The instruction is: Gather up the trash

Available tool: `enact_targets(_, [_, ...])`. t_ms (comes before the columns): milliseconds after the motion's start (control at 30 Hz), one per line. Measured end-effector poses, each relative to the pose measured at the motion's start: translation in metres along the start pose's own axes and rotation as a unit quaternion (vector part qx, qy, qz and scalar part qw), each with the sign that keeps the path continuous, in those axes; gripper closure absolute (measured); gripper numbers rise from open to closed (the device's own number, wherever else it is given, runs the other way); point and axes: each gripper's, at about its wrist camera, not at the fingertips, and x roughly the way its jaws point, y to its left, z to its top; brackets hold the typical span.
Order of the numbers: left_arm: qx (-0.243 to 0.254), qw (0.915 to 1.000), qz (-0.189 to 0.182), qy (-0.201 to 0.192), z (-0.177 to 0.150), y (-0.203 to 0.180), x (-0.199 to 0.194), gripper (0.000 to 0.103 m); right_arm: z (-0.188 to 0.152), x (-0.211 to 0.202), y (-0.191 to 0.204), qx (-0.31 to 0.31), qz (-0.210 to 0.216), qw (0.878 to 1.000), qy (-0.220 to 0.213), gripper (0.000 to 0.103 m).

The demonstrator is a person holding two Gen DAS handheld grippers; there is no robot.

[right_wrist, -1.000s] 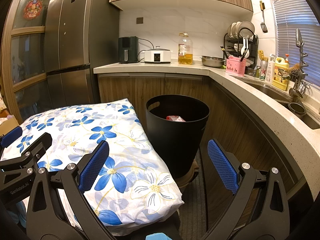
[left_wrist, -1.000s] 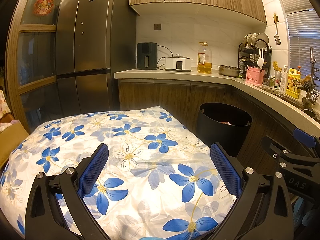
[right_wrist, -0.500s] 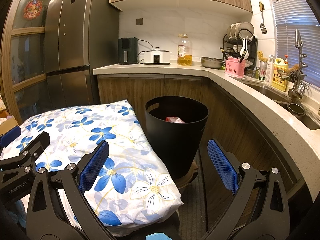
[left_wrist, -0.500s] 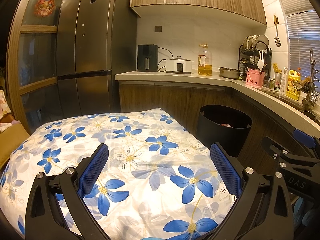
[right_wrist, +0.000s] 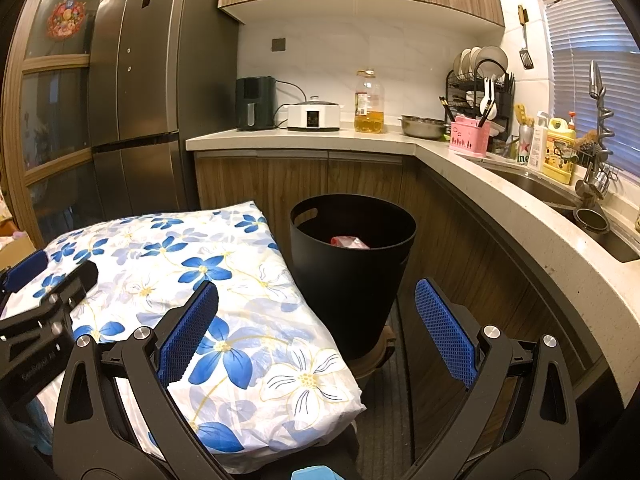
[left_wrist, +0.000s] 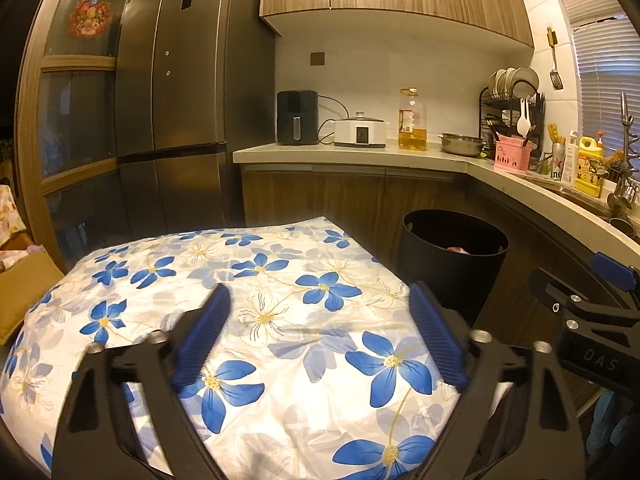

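Note:
A black trash bin (right_wrist: pixel 352 272) stands on the floor beside the table; red and white trash (right_wrist: pixel 349 242) lies inside it. The bin also shows in the left wrist view (left_wrist: pixel 454 264), right of the table. My left gripper (left_wrist: pixel 320 336) is open and empty above the flowered tablecloth (left_wrist: pixel 256 312). My right gripper (right_wrist: pixel 316 336) is open and empty, in front of the bin, near the table's right corner (right_wrist: pixel 312 384). No loose trash shows on the cloth.
A curved counter (right_wrist: pixel 520 208) with a sink runs along the right. It carries an oil bottle (right_wrist: pixel 369 102), a cooker (right_wrist: pixel 314 114), a dish rack (right_wrist: pixel 478 92) and a pink caddy (right_wrist: pixel 469 136). A fridge (left_wrist: pixel 180 120) stands behind the table.
Both grippers have tilted or dropped slightly, so the scene sits a little higher in both views. Both stay open and empty.

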Motion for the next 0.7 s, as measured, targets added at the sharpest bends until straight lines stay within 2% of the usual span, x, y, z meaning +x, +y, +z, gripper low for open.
enact_targets(100, [-0.002, 1.0000, 0.003, 0.001, -0.0003, -0.0007, -0.0007, 0.006, 0.0015, -0.0012, 0.0003, 0.000, 0.000, 1.000, -0.001, 0.005])
enact_targets(700, [-0.009, 0.9999, -0.003, 0.007, -0.0031, 0.0006, -0.0012, 0.006, 0.0032, -0.0018, 0.0008, -0.001, -0.001, 1.000, -0.002, 0.005])
